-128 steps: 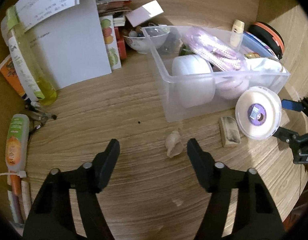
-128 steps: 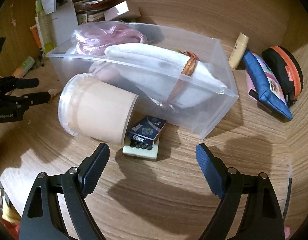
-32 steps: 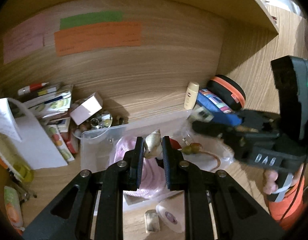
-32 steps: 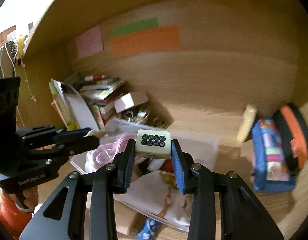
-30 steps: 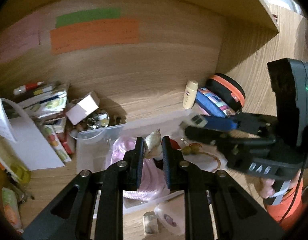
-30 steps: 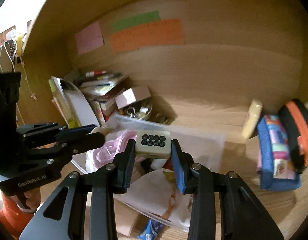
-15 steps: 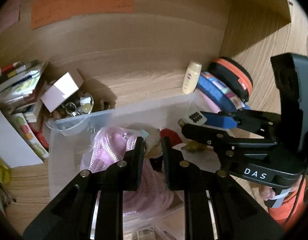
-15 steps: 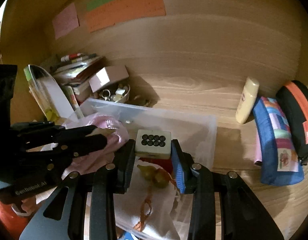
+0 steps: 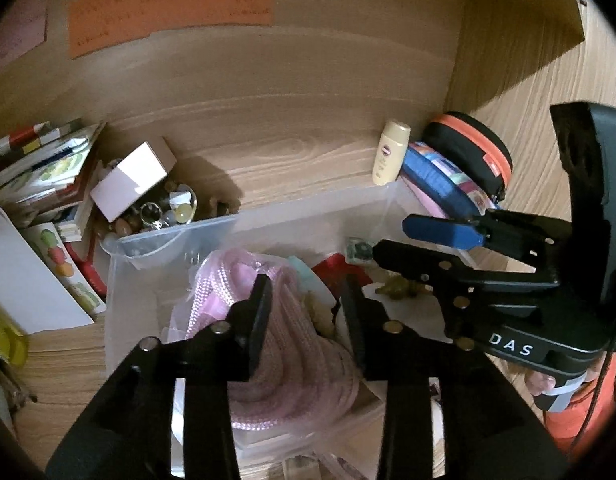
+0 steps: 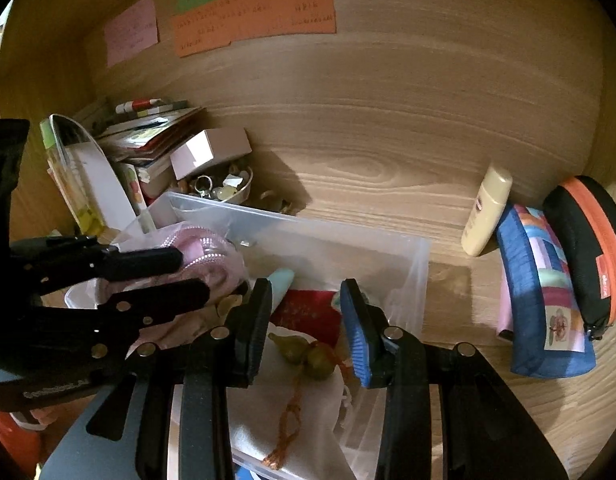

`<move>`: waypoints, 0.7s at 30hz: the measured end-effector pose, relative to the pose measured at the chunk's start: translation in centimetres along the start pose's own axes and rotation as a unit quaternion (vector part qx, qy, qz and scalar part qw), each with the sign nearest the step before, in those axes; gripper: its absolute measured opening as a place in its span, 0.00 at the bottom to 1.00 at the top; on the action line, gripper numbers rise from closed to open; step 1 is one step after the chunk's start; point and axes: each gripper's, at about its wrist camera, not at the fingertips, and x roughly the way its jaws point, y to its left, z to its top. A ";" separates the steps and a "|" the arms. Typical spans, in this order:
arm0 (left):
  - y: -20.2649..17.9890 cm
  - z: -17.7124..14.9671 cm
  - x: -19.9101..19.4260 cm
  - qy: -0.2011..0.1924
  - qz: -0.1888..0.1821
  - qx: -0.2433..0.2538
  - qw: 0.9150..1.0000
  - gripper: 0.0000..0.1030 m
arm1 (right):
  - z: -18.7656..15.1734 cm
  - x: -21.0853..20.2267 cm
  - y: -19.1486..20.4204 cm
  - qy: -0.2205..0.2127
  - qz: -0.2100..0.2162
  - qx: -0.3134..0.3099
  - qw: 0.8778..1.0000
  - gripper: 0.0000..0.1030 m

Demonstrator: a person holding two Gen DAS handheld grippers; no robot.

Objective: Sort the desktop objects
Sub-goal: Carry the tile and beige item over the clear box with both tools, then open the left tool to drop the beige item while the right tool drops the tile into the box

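Both grippers hang over the clear plastic bin (image 9: 175, 236) (image 10: 291, 220). My left gripper (image 9: 305, 296) is open and empty above the pink rope coil (image 9: 283, 344); the seashell (image 9: 318, 312) lies in the bin between its fingers. My right gripper (image 10: 305, 300) is open and empty above a red item (image 10: 312, 312) and a white pouch with two green gourds (image 10: 308, 352). The tile with black dots (image 9: 359, 249) lies in the bin near the right gripper's tip. Each gripper shows in the other's view, the left (image 10: 179, 276) and the right (image 9: 392, 240).
A bowl of trinkets (image 9: 163, 216) with a white box (image 9: 131, 180) and books (image 10: 147, 132) stand at the back left. A cream bottle (image 10: 486, 210), blue pouch (image 10: 544, 288) and black-orange case (image 10: 588, 240) sit at the right. Paper notes (image 10: 251, 16) hang on the back wall.
Both grippers lowered over the bin and opened. The left let go of the seashell and the right let go of the dotted tile; both now lie in the bin.
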 end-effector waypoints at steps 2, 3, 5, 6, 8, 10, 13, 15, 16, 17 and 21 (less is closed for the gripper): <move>0.1 0.2 -0.5 -0.005 0.002 -0.001 1.000 0.39 | 0.1 -0.3 -0.1 -0.002 0.002 0.004 1.000 0.31; 0.1 0.3 -0.7 -0.008 0.004 -0.002 1.000 0.43 | 0.2 -0.5 -0.2 -0.004 0.001 0.005 1.000 0.32; 0.1 0.4 -1.4 -0.015 0.011 -0.002 1.000 0.51 | 0.4 -1.1 -0.1 -0.010 -0.007 0.002 1.000 0.33; 0.1 0.5 -1.7 -0.019 0.016 -0.001 1.000 0.57 | 0.6 -1.4 0.0 -0.014 -0.010 -0.001 1.000 0.38; 0.0 0.4 -2.4 -0.025 0.031 0.002 0.999 0.64 | 0.8 -2.4 0.3 -0.027 -0.020 -0.006 0.999 0.50; 0.0 0.1 -3.0 -0.028 0.040 0.003 0.999 0.69 | 0.9 -3.4 0.7 -0.040 -0.030 -0.015 0.999 0.61; 0.2 -0.4 -3.8 -0.030 0.050 0.000 0.998 0.76 | 0.8 -4.9 1.3 -0.063 -0.054 -0.029 0.996 0.73; 0.4 -0.8 -4.4 -0.032 0.061 0.000 0.998 0.81 | 0.8 -5.6 1.5 -0.071 -0.067 -0.030 0.995 0.81; 0.5 -1.0 -4.7 -0.031 0.066 0.000 0.997 0.83 | 0.6 -6.0 1.6 -0.074 -0.069 -0.029 0.994 0.81; 0.6 -1.3 -5.1 -0.031 0.068 -0.001 0.997 0.87 | 0.6 -6.2 1.6 -0.075 -0.069 -0.028 0.994 0.82; 1.1 -2.3 -6.6 -0.034 0.079 -0.004 0.996 0.94 | -0.1 -6.8 1.5 -0.067 -0.071 -0.016 0.995 0.87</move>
